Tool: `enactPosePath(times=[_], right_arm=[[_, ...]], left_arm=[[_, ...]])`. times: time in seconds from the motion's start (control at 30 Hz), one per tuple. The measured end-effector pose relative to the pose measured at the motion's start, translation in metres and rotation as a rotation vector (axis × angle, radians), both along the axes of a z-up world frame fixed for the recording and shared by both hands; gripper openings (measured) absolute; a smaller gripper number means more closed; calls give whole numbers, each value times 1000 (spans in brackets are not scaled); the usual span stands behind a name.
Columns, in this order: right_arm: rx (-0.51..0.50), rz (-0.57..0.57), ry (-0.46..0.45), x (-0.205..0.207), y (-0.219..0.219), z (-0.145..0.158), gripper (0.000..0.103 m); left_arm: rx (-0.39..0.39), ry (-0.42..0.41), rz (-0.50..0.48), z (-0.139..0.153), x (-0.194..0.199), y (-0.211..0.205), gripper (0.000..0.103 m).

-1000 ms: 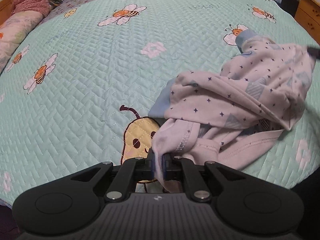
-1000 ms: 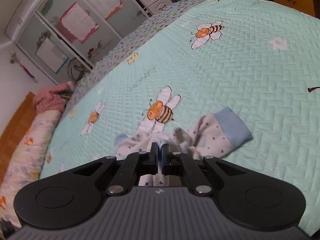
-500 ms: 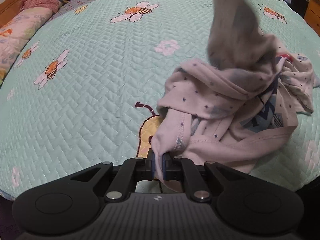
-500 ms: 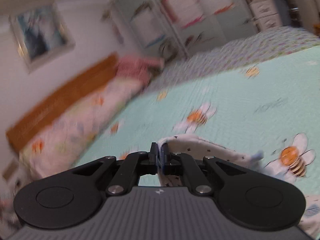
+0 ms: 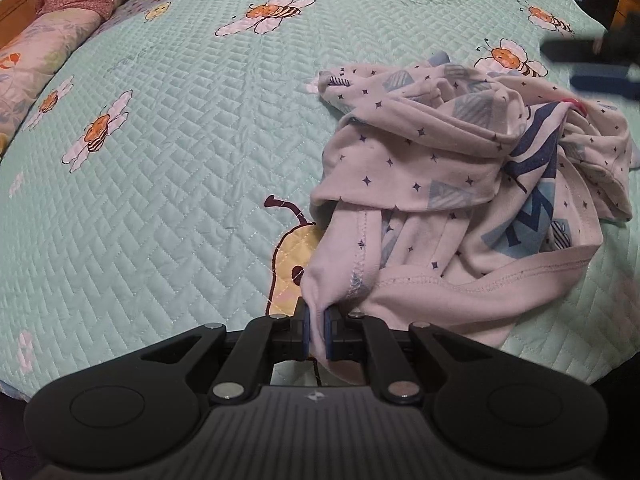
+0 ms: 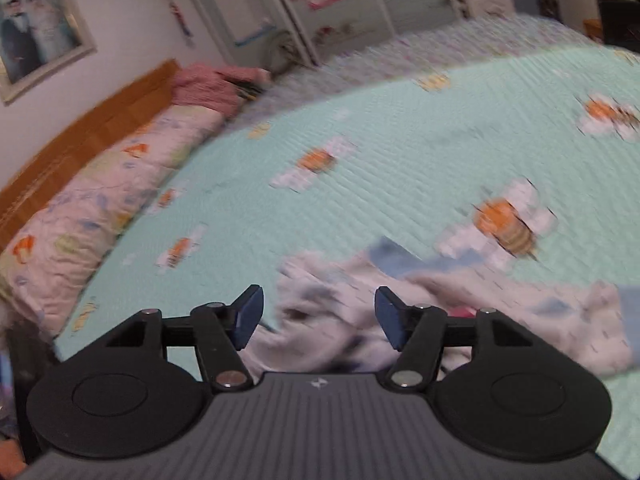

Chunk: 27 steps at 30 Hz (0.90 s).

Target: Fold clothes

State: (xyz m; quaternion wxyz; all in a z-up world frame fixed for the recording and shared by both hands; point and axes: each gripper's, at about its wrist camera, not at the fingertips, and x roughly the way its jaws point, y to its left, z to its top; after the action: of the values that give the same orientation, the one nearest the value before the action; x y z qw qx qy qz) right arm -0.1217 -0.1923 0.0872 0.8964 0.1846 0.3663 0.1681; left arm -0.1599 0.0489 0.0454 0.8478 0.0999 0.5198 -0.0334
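A crumpled pale pink garment (image 5: 460,184) with small dark stars and a blue print lies on the bed's near right part. My left gripper (image 5: 316,328) is shut on a bunched corner of it near the bed's front edge. In the right wrist view the same garment (image 6: 440,312) shows blurred below my right gripper (image 6: 318,314), whose jaws are opening with no cloth pressed between the pads. That right gripper (image 5: 592,66) appears as a dark blur at the far right of the left wrist view, above the garment.
The mint quilted bedspread (image 5: 180,140) with bee and flower prints covers the bed. A floral pillow (image 6: 92,216) and a pink knitted bundle (image 6: 212,88) lie along the wooden headboard (image 6: 80,144). Cabinets (image 6: 340,4) stand behind the bed.
My right gripper lifted a part of the garment, swung across and let it go; its jaws went from shut to wide apart. The garment dropped into a new heap. The left gripper kept its hold.
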Motion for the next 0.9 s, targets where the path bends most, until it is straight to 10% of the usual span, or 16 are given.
enactPosePath(times=[0.23,0.33,0.6,0.9], right_arm=[[121,-11,146,29,13,-46,62],[132,80,129,31,45,-42,24],[133,336,182,10,101,-40,27],[169,163,131,-33,11,-29,44]], left_arm=[[9,4,-2,0,-1,-1,7],[1,13,12,1,-2,2,10],[-104,7,75,16,-30,35,52],[-149,-111,11,47,-31,26,55]])
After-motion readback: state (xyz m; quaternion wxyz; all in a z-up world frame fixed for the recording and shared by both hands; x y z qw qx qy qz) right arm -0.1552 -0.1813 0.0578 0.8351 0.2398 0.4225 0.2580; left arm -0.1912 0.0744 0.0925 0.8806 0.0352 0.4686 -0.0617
